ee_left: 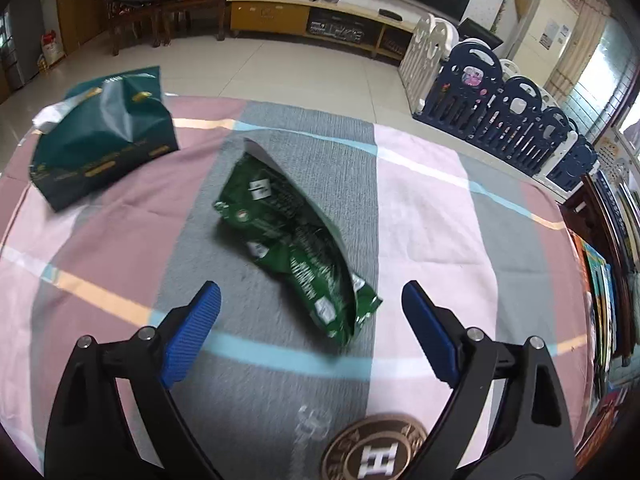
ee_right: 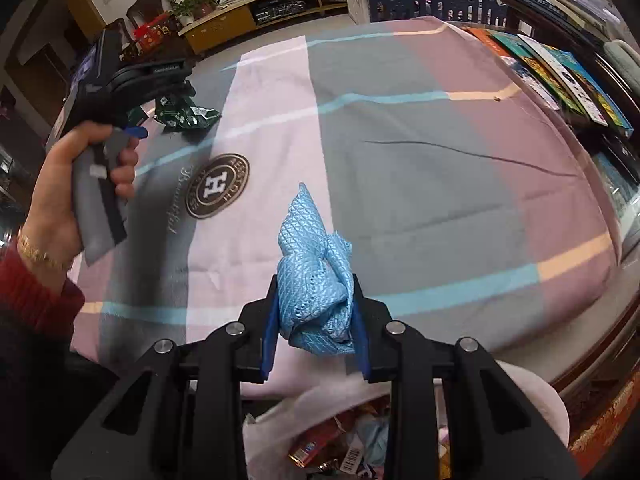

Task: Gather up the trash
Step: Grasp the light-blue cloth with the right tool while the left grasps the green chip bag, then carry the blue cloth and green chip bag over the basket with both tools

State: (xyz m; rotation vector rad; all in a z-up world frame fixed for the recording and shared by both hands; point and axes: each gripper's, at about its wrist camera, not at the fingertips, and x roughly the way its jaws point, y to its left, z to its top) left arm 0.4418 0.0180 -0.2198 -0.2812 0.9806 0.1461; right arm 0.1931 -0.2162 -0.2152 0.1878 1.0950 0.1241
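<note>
Living-room furniture rings a table under a striped cloth [ee_left: 420, 208] of pink, grey and mauve — a low TV cabinet [ee_left: 304, 16] stands beyond the table's far edge, a folding playpen fence [ee_left: 504, 116] off its far right corner.

On the cloth, toward its far left corner, sits a dark green tissue pack [ee_left: 104, 144] with white tissue poking from its top. Near the cloth's middle lies a green snack wrapper [ee_left: 296, 248], torn open and seemingly empty, stretched diagonally. It looks feather-light, thin and crinkly, probably slick; pinching its flattened near end, where the foil is doubled, should hold better than its gaping mouth.

Just beyond the cloth's near edge, below the right gripper, a trash bin [ee_right: 528, 396] lined with a white bag holds mixed rubbish, including colourful packaging and a barcoded scrap [ee_right: 352, 458].

The left gripper [ee_left: 312, 304], held by the left hand [ee_right: 64, 192], hovers over the wrapper's near end with its blue pads spread wide, nothing between them. The right gripper [ee_right: 316, 320] is clamped around a bunched light-blue cloth [ee_right: 312, 272], soft and limp, poised above the table's near edge, close over the bin — apparently about to drop it.
</note>
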